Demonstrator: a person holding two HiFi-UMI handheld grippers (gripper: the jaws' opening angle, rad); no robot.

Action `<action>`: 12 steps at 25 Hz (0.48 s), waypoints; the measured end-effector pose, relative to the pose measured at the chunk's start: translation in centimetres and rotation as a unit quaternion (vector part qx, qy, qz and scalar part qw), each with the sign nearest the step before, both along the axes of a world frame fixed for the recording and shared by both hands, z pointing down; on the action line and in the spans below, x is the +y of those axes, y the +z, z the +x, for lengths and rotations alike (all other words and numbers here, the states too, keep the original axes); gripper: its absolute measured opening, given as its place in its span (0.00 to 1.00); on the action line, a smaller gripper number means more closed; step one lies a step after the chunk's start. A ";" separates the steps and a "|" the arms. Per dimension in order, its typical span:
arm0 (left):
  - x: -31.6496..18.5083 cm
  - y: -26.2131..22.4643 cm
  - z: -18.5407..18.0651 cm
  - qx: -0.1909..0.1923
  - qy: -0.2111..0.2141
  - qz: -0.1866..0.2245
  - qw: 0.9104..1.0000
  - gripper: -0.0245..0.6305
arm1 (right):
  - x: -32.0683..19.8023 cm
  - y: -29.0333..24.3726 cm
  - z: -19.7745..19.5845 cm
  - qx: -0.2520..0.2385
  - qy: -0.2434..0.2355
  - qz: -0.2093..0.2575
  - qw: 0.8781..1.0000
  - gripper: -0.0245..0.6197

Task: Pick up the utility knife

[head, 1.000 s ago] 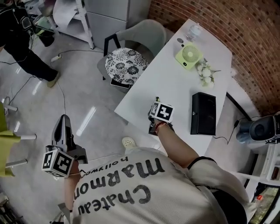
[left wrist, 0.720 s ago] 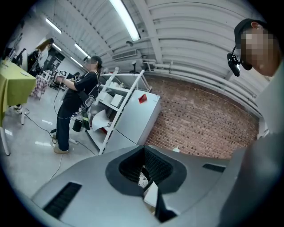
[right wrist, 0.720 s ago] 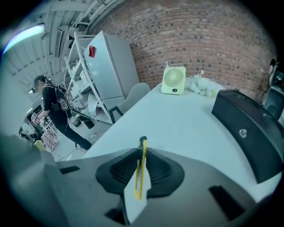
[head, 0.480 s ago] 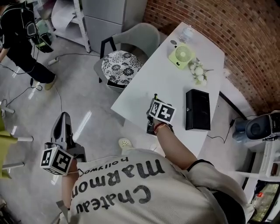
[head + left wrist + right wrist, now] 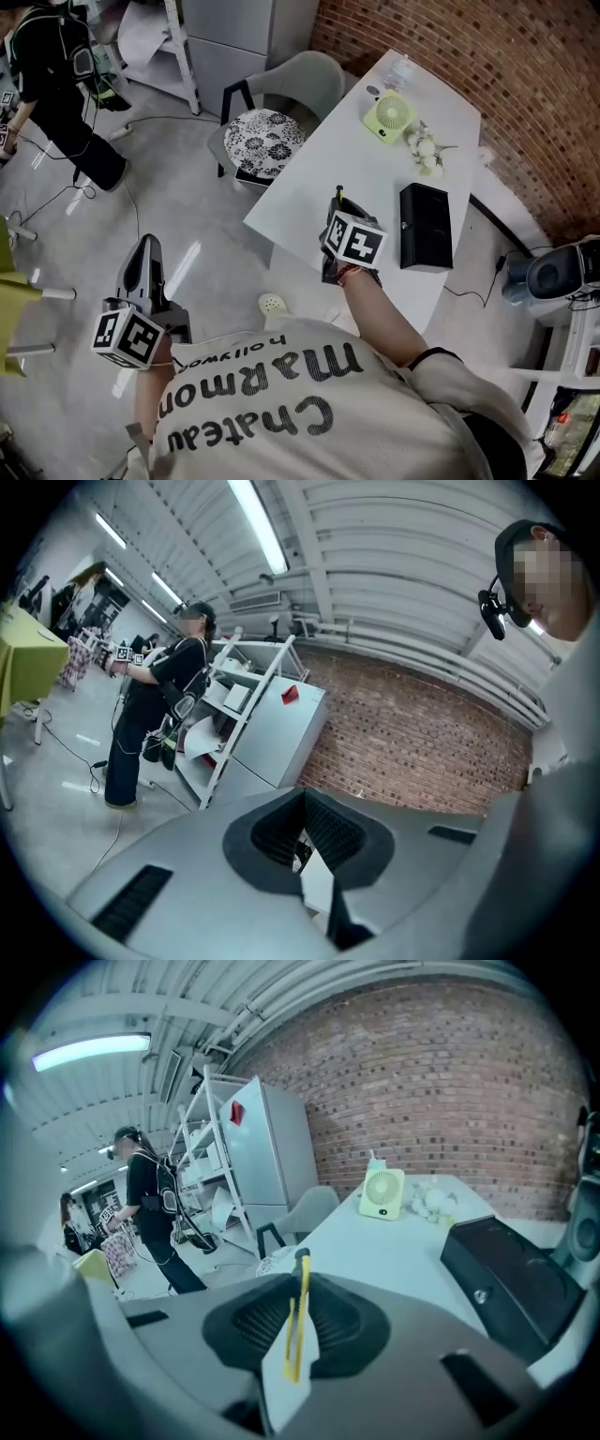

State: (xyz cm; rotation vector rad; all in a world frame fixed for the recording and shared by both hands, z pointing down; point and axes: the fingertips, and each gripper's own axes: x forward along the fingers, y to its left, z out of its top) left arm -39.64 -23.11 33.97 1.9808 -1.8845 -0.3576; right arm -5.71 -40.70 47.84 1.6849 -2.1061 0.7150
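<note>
The utility knife [image 5: 299, 1316], yellow with a black tip, stands on edge between the ribbed pads of my right gripper [image 5: 298, 1335], which is shut on it. In the head view the right gripper [image 5: 336, 220] hangs above the near edge of the white table [image 5: 375, 173], and the knife [image 5: 338, 195] pokes out past its tips. My left gripper [image 5: 142, 264] is out over the floor at the left, away from the table. In the left gripper view its jaws [image 5: 303, 841] sit together with nothing between them.
On the table lie a black box [image 5: 425, 227], a green fan [image 5: 389, 114] and white flowers [image 5: 422, 148]. A chair with a patterned cushion [image 5: 267, 131] stands by the table's left side. A person [image 5: 66, 84] stands at the far left. A slipper [image 5: 272, 305] lies on the floor.
My right gripper has lifted up from the table with the knife in it. The left gripper has drifted slightly forward and up over the floor.
</note>
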 end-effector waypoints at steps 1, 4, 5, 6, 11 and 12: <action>0.3 -0.1 0.2 0.000 0.002 0.001 1.000 0.04 | 0.2 -0.6 -0.1 -0.005 -0.002 0.006 1.000 0.13; 1.3 -0.3 0.6 -0.002 0.006 0.003 1.000 0.04 | 1.2 -2.0 -0.4 -0.020 -0.006 0.020 1.000 0.13; 1.6 -0.4 0.8 -0.002 0.007 0.005 1.000 0.04 | 1.5 -2.5 -0.5 -0.024 -0.007 0.023 0.999 0.13; 1.9 -0.5 1.0 -0.004 0.009 0.007 1.000 0.04 | 1.9 -2.8 -0.5 -0.028 -0.008 0.027 0.999 0.13; 3.7 -1.1 1.8 -0.010 0.012 0.017 1.000 0.04 | 3.5 -4.9 -0.5 -0.047 -0.016 0.046 0.998 0.13; 4.0 -1.2 2.0 -0.010 0.014 0.020 1.000 0.04 | 3.8 -5.4 -0.4 -0.050 -0.017 0.051 0.997 0.13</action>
